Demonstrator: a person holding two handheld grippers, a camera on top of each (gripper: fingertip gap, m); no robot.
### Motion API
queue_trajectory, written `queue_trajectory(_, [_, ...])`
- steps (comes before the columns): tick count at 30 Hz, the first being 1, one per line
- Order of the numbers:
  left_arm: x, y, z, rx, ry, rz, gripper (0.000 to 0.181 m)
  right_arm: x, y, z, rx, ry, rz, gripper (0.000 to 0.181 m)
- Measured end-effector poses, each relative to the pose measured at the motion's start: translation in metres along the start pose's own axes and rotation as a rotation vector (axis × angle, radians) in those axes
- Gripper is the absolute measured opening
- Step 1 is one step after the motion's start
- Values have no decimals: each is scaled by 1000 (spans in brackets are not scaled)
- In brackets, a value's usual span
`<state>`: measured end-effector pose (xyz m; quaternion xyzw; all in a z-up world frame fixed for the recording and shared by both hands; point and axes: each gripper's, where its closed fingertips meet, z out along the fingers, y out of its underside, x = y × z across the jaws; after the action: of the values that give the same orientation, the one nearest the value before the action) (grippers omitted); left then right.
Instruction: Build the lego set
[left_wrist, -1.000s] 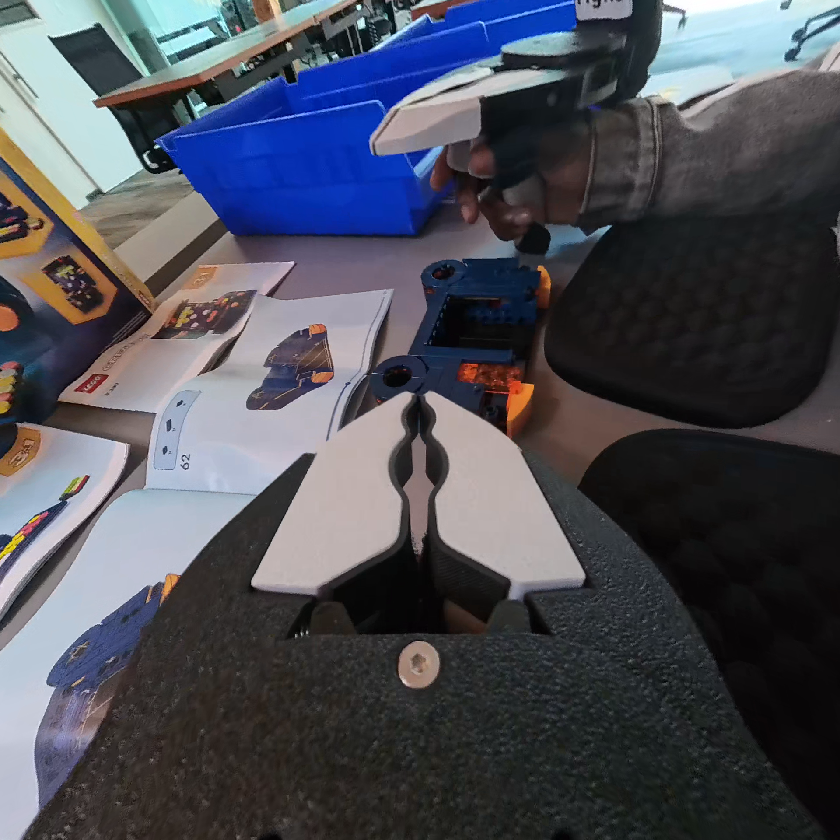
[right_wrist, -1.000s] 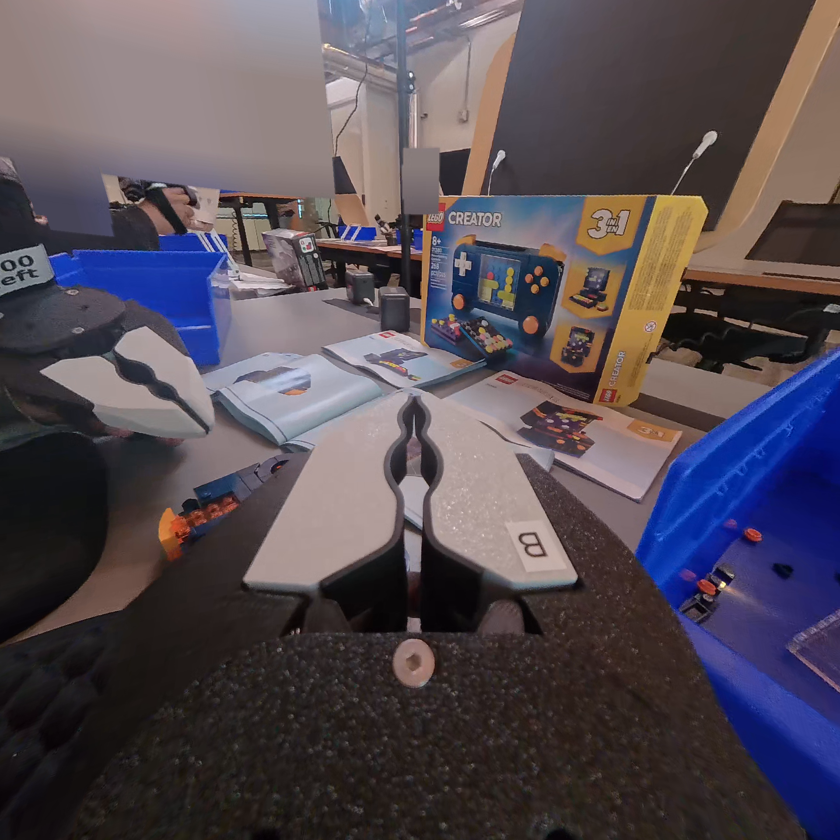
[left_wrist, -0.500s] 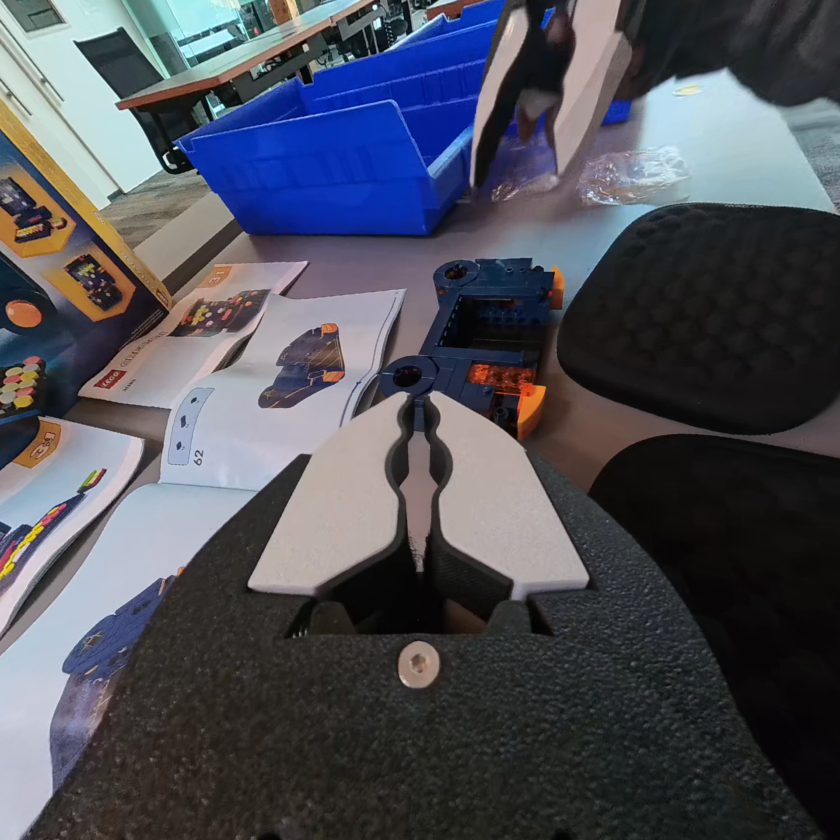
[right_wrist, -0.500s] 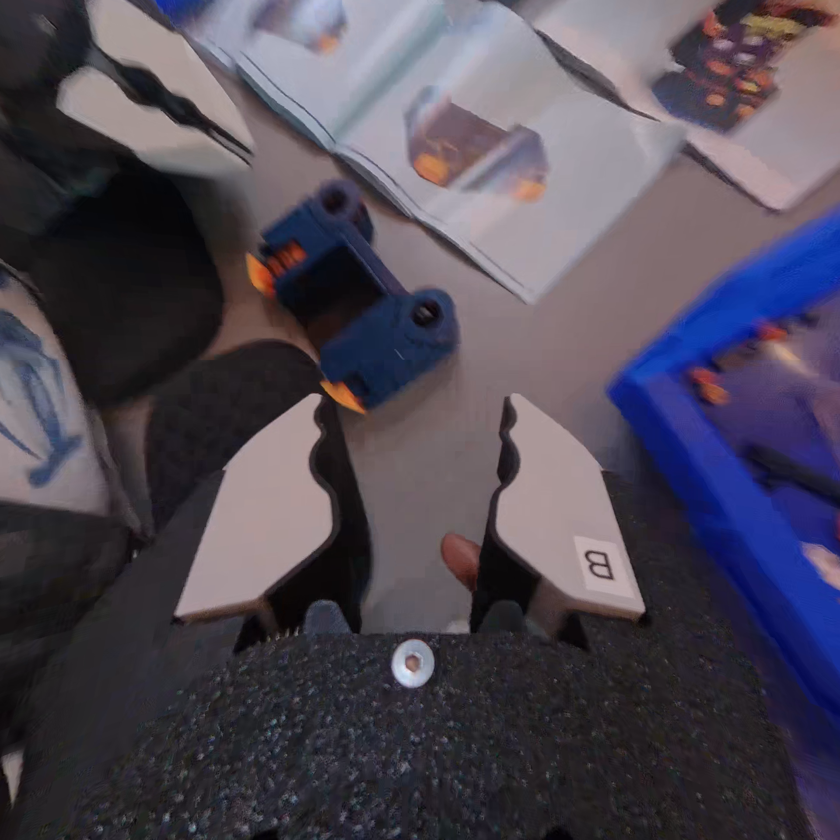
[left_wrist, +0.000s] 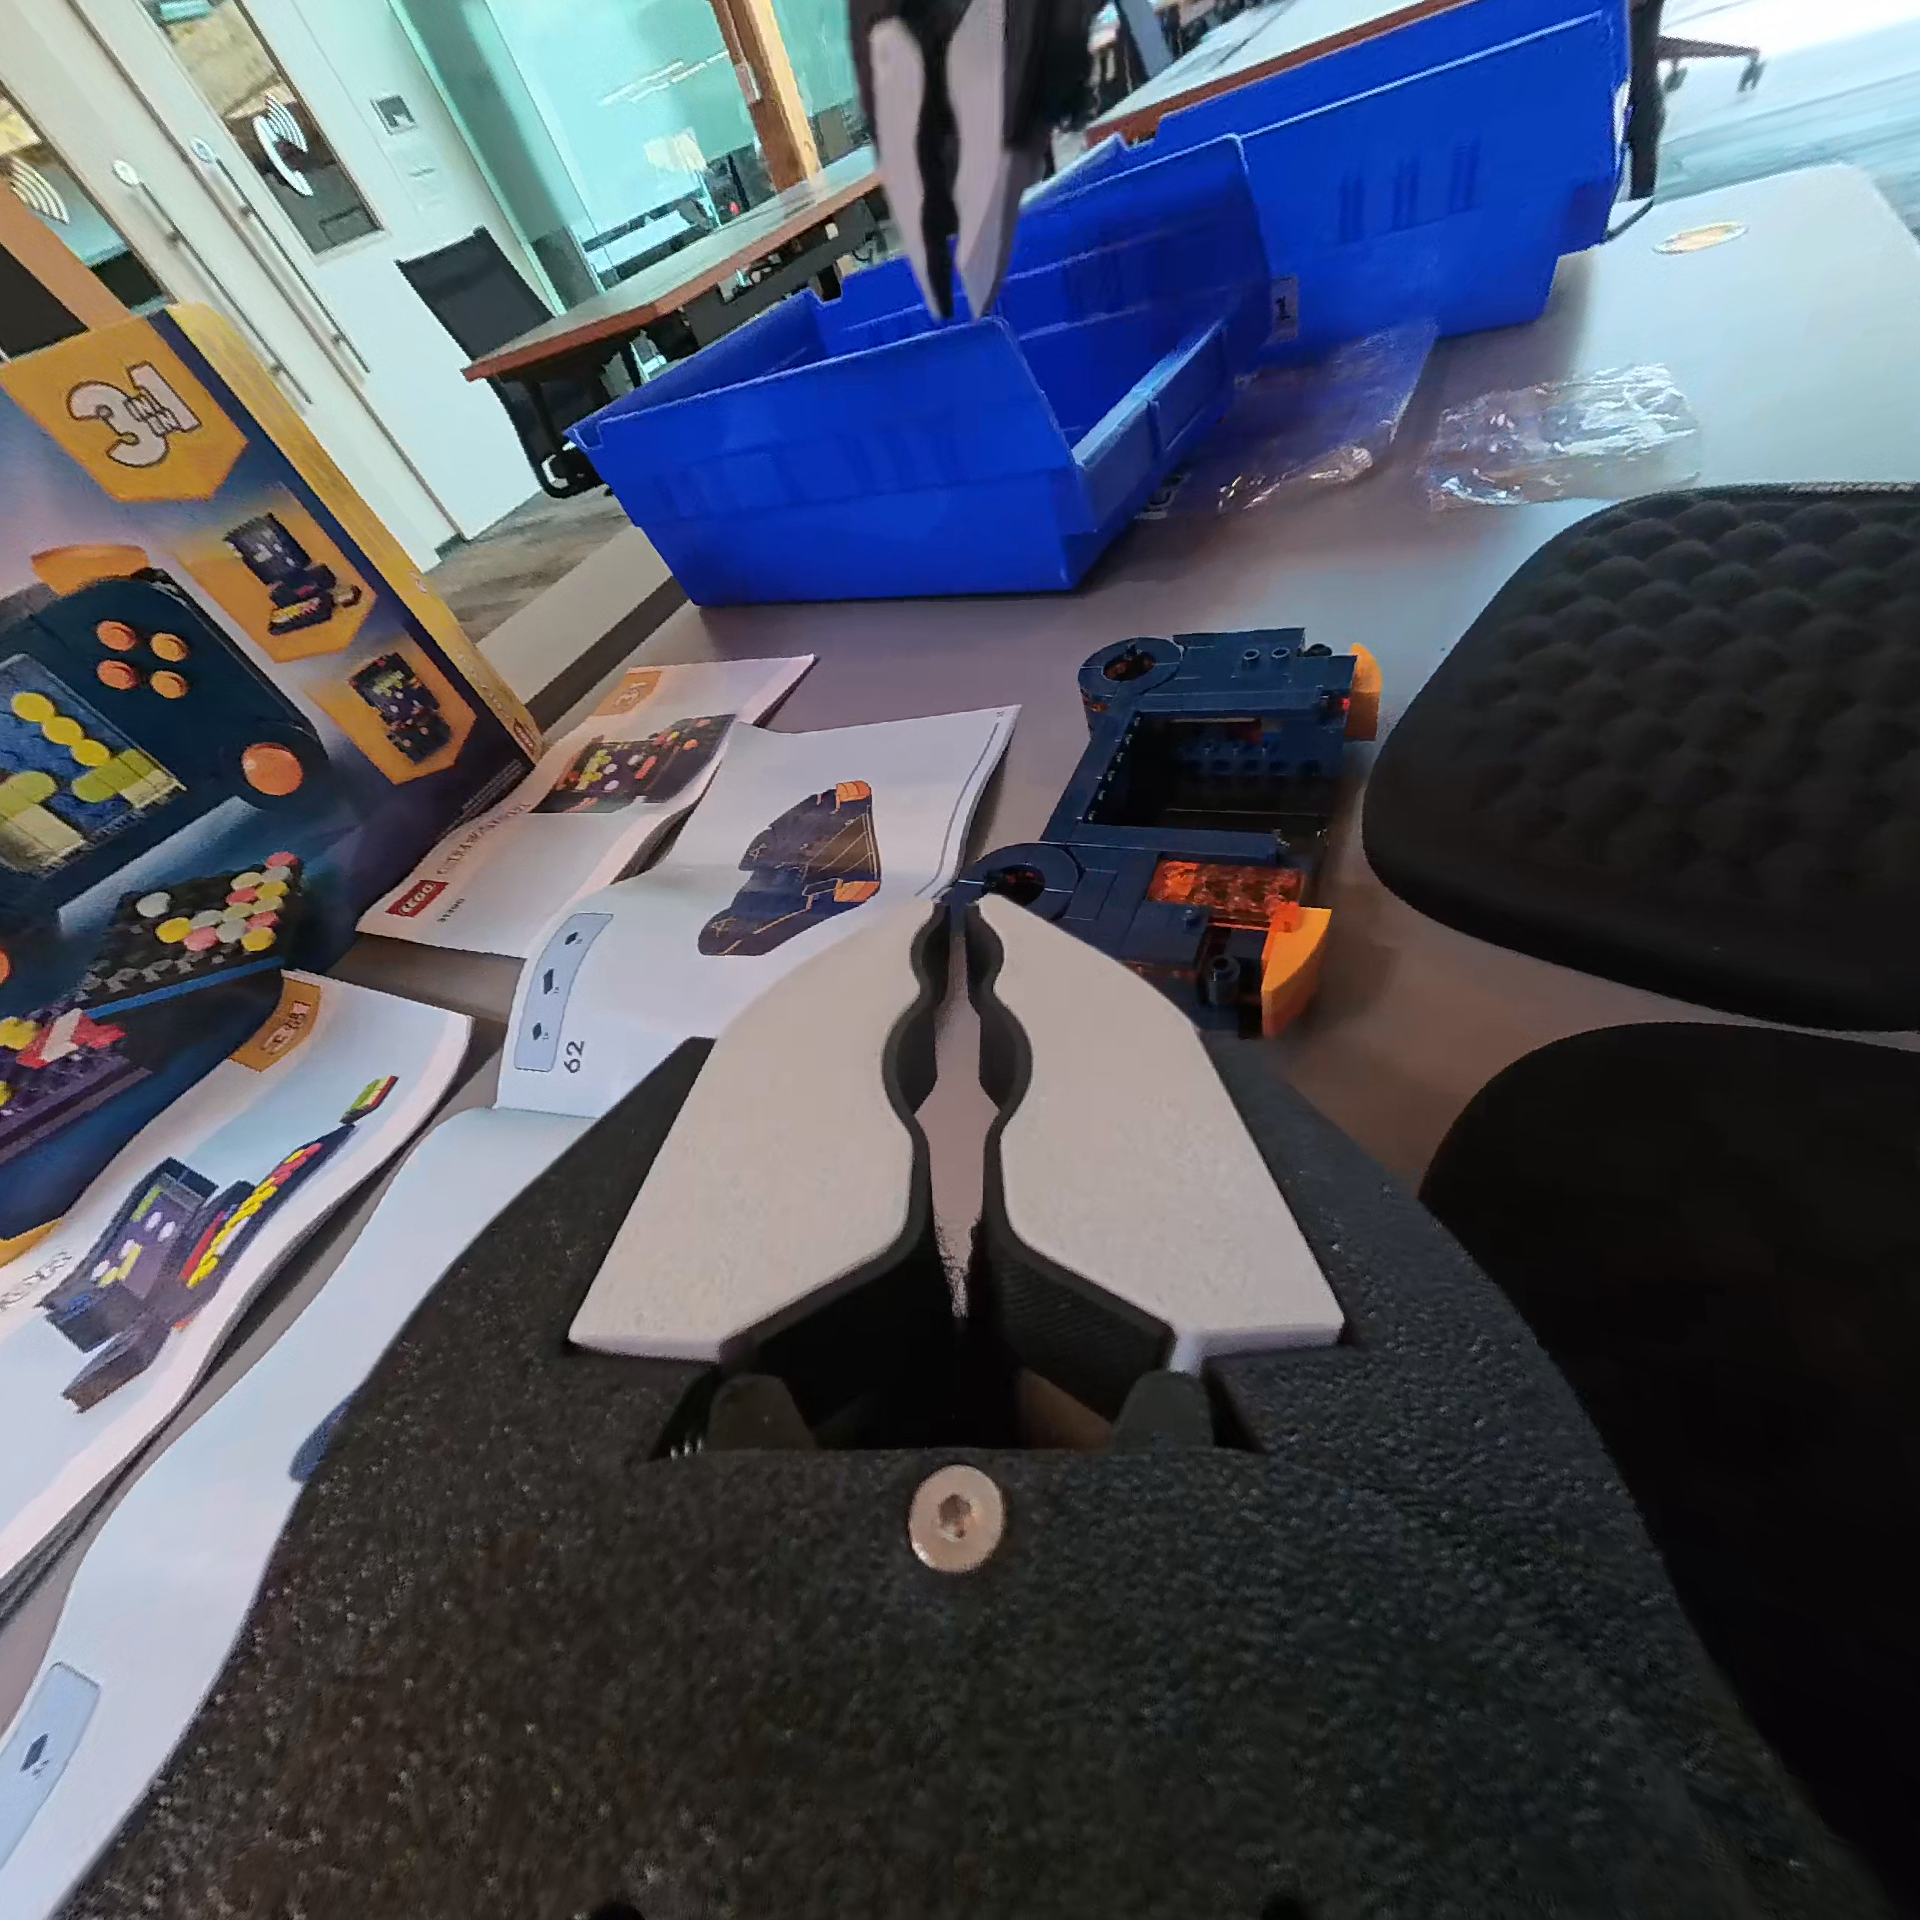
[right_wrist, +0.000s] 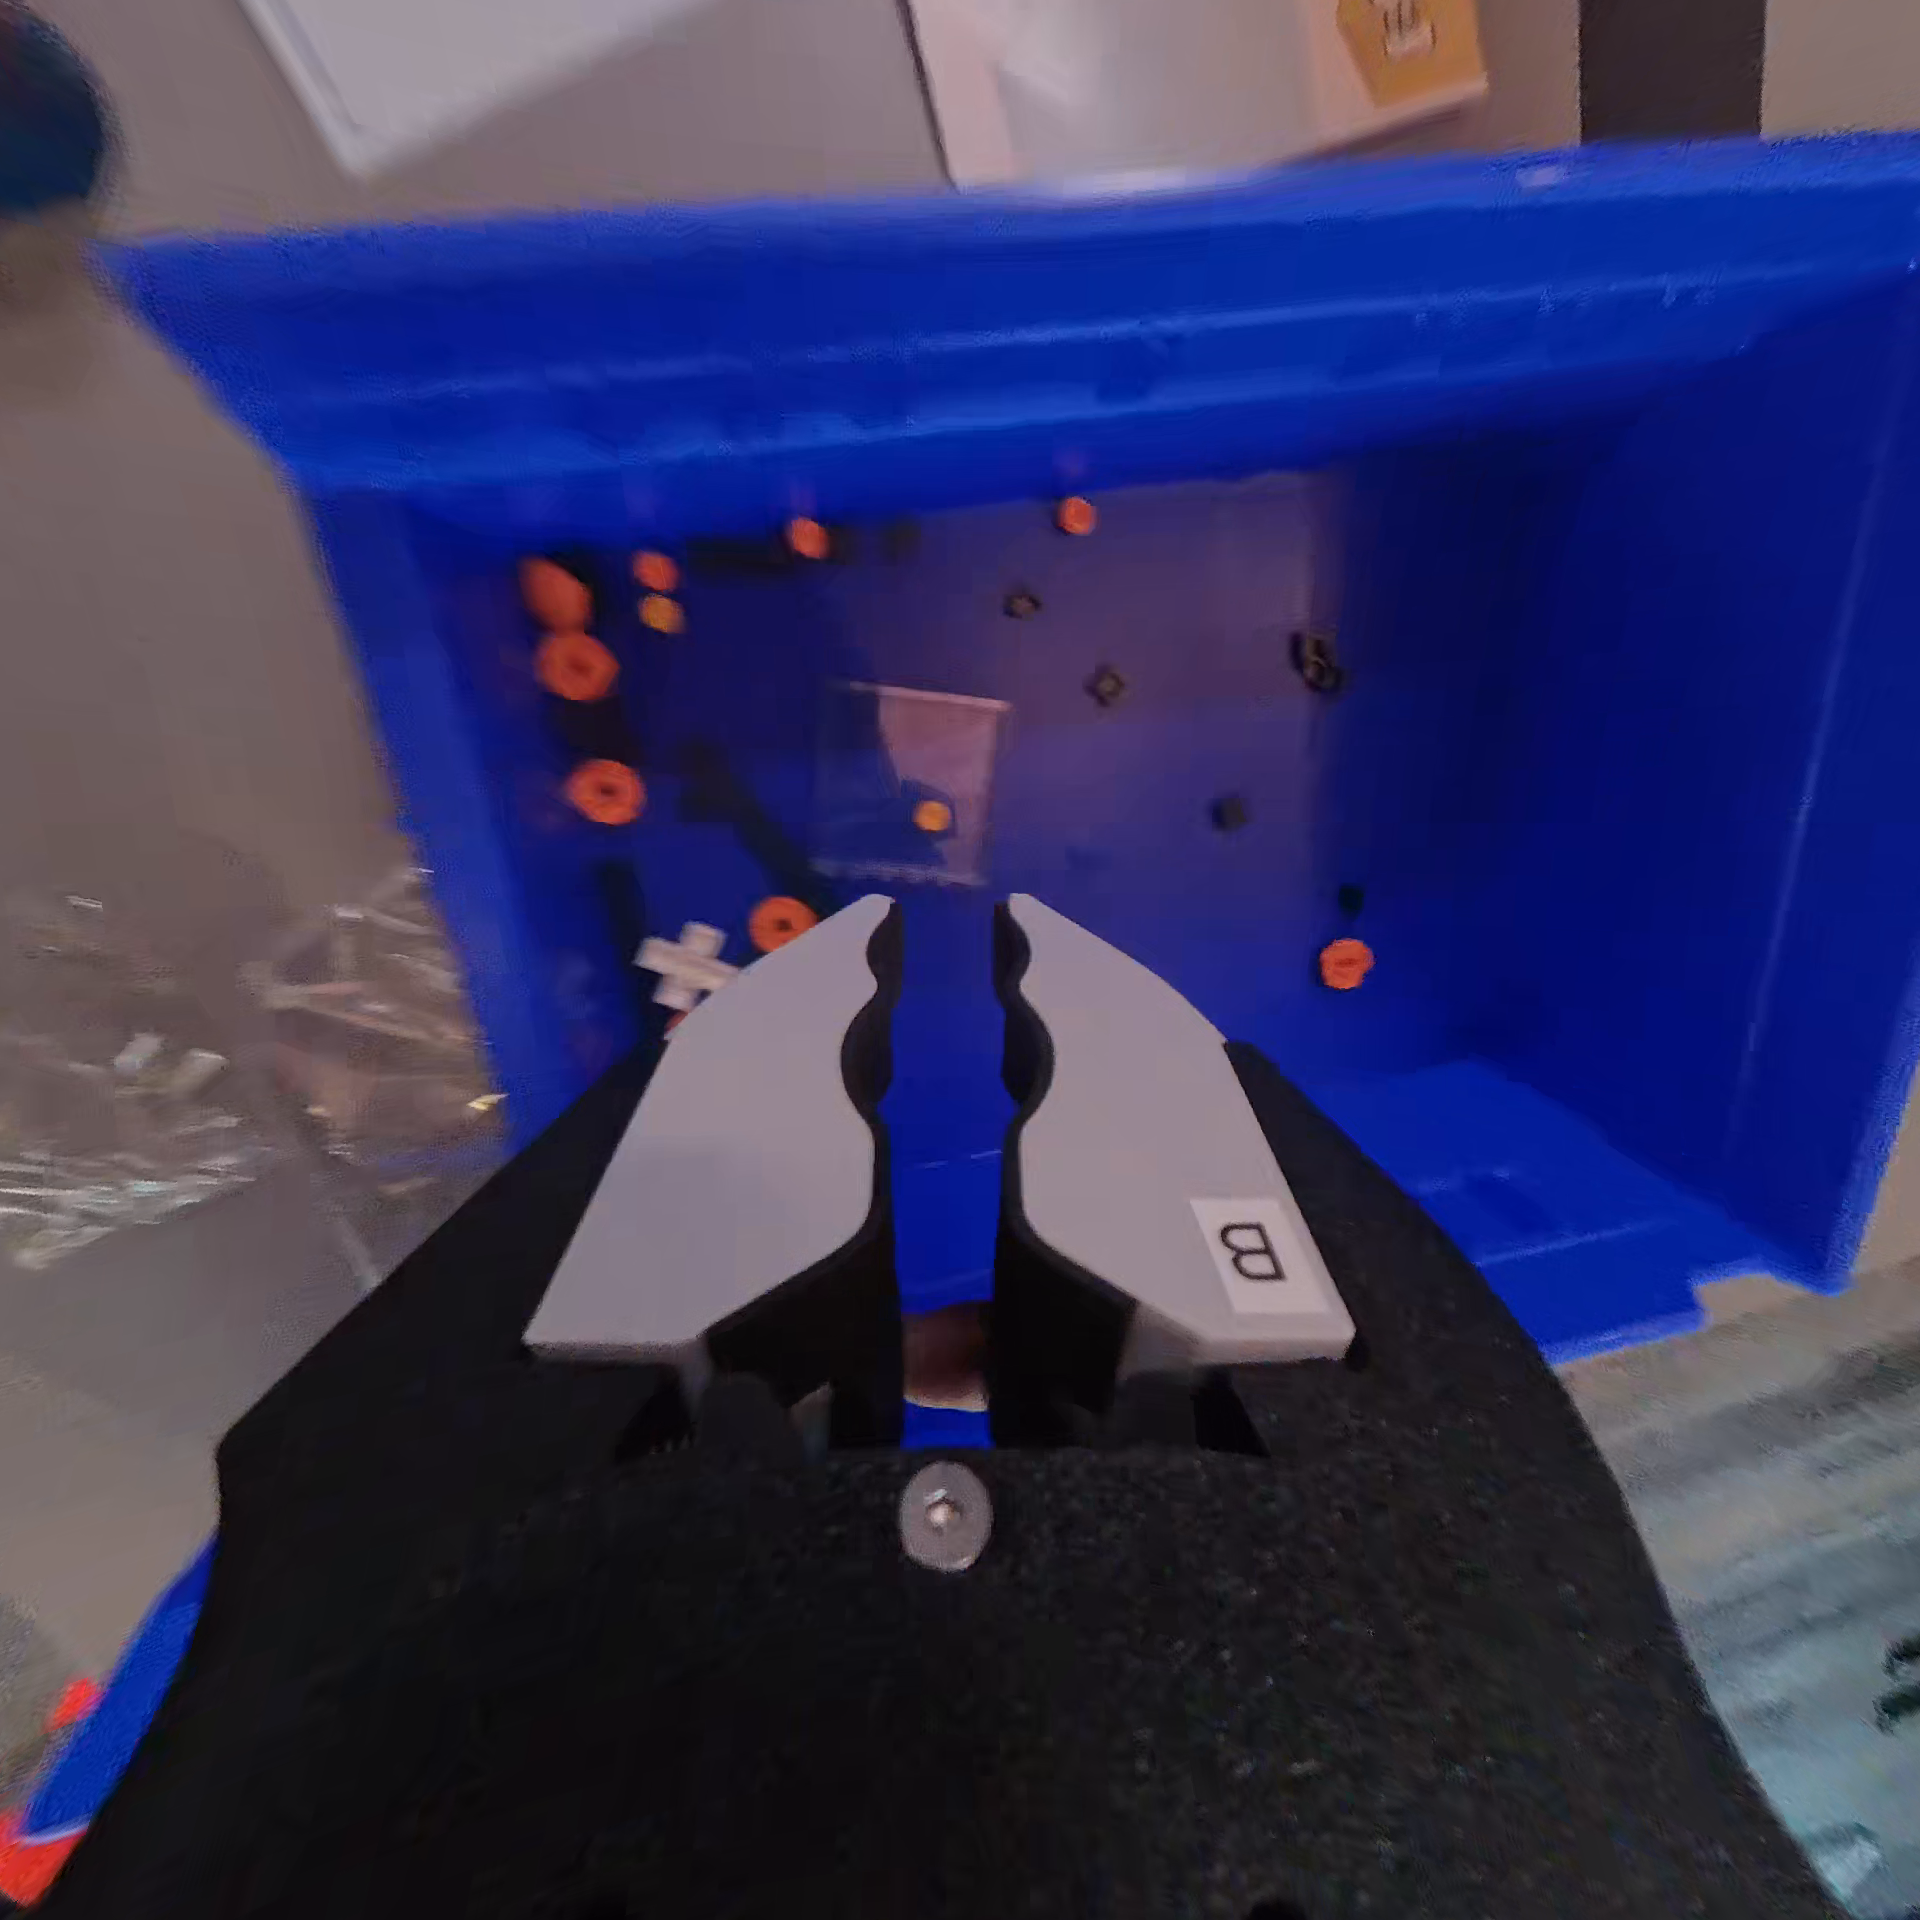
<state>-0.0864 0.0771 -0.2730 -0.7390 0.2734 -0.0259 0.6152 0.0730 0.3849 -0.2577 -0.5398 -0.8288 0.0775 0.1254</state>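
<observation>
- Left wrist view was sharp and evenly lit, with daylight coming off the glass walls (left_wrist: 644, 135) at the back.
- Fisheye bent the box (left_wrist: 156, 675) at the left edge.
- Right wrist view was heavily motion-blurred; the blue bin (right_wrist: 1039, 343) and the orange pieces (right_wrist: 603, 790) inside were smeared, with soft purple glare on its floor.

blue bin (right_wrist: 1039, 343), orange pieces (right_wrist: 605, 792), grey fingers (right_wrist: 1132, 1122)

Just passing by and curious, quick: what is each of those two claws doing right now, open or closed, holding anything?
Left gripper: shut, holding nothing.
Right gripper: open, empty, over the blue bin.
</observation>
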Motion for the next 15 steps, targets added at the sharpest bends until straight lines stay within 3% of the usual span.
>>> queue_trajectory(2, [1,1,0,-3,-11,37,2,25,5,17,-61,-4,-27,15])
queue_trajectory(6, [-1,4,0,-13,-40,100,3,46,-1,37,-47,-76,-86,15])
queue_trajectory(10, [-3,2,-2,6,-51,90,3,84,20,35,-131,20,-109,16])
queue_trajectory(15, [-7,0,-3,18,-68,75,3,99,37,23,-177,44,-110,26])
